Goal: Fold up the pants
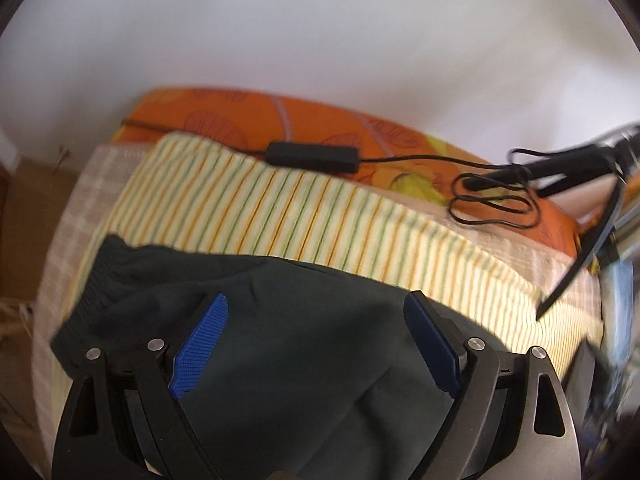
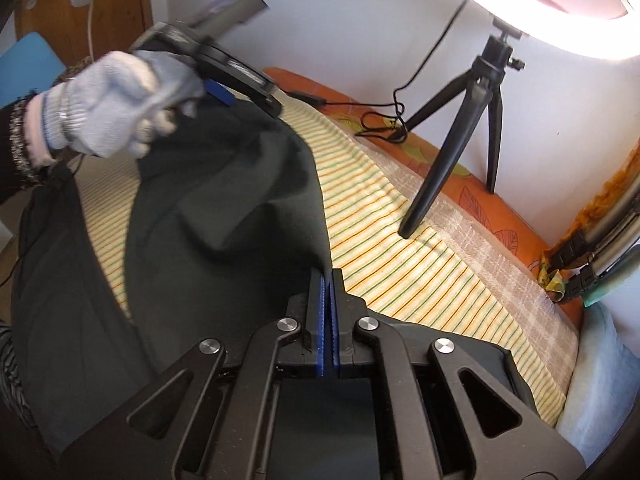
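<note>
Dark green pants (image 1: 288, 332) lie bunched on a yellow striped cloth (image 1: 280, 212). In the left wrist view my left gripper (image 1: 316, 312) is open, its blue pads (image 1: 200, 344) spread wide just above the pants. In the right wrist view my right gripper (image 2: 328, 280) is shut on an edge of the pants (image 2: 224, 216), with the fabric pinched between the blue pads. The left gripper (image 2: 216, 76), held by a gloved hand (image 2: 116, 104), shows at the far end of the pants in that view.
A black tripod (image 2: 452, 136) with a ring light stands on the striped cloth (image 2: 400, 240) to the right. A black cable and adapter (image 1: 312, 158) lie on the orange sheet (image 1: 240, 120) by the white wall. A beige checked cloth (image 2: 500, 240) borders the striped one.
</note>
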Demonstrator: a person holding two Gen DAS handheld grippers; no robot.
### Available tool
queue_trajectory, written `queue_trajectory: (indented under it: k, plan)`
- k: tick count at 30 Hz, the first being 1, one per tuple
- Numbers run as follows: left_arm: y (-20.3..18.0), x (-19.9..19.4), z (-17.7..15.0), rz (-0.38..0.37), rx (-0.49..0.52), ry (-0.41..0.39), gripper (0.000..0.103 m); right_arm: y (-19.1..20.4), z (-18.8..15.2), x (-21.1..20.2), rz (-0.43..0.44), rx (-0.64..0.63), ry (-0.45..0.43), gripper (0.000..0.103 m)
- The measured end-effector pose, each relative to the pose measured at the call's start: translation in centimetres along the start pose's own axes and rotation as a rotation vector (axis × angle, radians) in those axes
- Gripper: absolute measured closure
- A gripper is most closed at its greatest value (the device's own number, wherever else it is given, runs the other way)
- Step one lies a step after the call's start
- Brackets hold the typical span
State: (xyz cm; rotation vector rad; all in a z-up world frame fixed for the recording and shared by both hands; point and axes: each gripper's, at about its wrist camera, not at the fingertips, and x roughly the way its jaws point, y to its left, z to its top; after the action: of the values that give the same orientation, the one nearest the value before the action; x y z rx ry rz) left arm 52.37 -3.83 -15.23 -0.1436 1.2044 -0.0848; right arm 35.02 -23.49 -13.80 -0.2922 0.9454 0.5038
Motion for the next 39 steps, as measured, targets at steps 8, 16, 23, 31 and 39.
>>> queue_trajectory:
  k: [8, 16, 23, 31, 39]
  plan:
    - [-0.1, -0.1, -0.8, -0.037, -0.043, 0.006, 0.013, 6.0, -2.0, -4.9, 0.016, -0.145, -0.058, 0.100]
    - [1.4, -0.2, -4.1, 0.038, -0.046, -0.021, 0.098, 8.1, -3.5, -5.5, 0.000, -0.148, -0.066, 0.100]
    - [4.3, -3.5, -5.8, -0.030, -0.136, -0.122, 0.100, 8.4, -4.1, -5.5, -0.028, -0.120, -0.068, 0.100]
    - [8.0, -11.8, -9.6, -0.066, -0.163, -0.268, 0.101, 10.6, -5.2, -8.7, -0.045, -0.139, -0.100, 0.100]
    - [11.9, -17.9, -16.5, -0.060, -0.181, -0.328, 0.101, 15.2, -8.2, -12.9, -0.034, -0.203, -0.115, 0.100]
